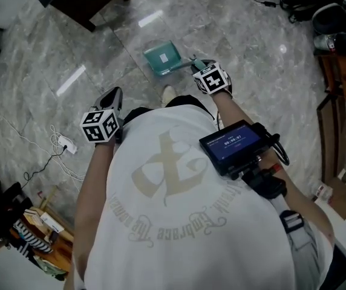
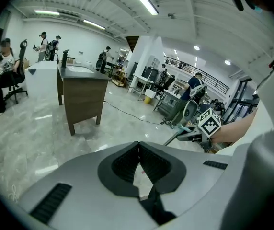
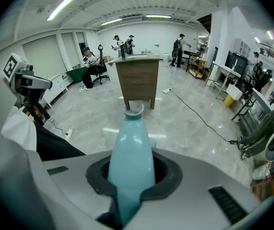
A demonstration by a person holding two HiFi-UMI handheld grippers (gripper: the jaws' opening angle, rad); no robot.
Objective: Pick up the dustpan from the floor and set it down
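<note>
Looking steeply down past a person's white T-shirt (image 1: 179,210), we see a grey marble floor (image 1: 239,47) and a teal dustpan (image 1: 163,57) just ahead of the toe of the person's shoe (image 1: 169,93). Its square pan is low over the floor, though we cannot tell if it rests there. The right gripper (image 1: 198,66) reaches toward it from the right, and its fingers are clamped snugly around the dustpan's handle (image 3: 130,152). In the right gripper view the handle's looped tip pokes forward past them. The left gripper (image 1: 114,95) is held off to the left, well apart from the dustpan. In its own view its fingers are pressed together with nothing between them. A dark wooden desk (image 1: 85,2) stands further off at the upper left. A white power strip (image 1: 66,144) with its cord lies on the floor to the left. A small lit screen (image 1: 232,142) is mounted near the person's right arm.
</note>
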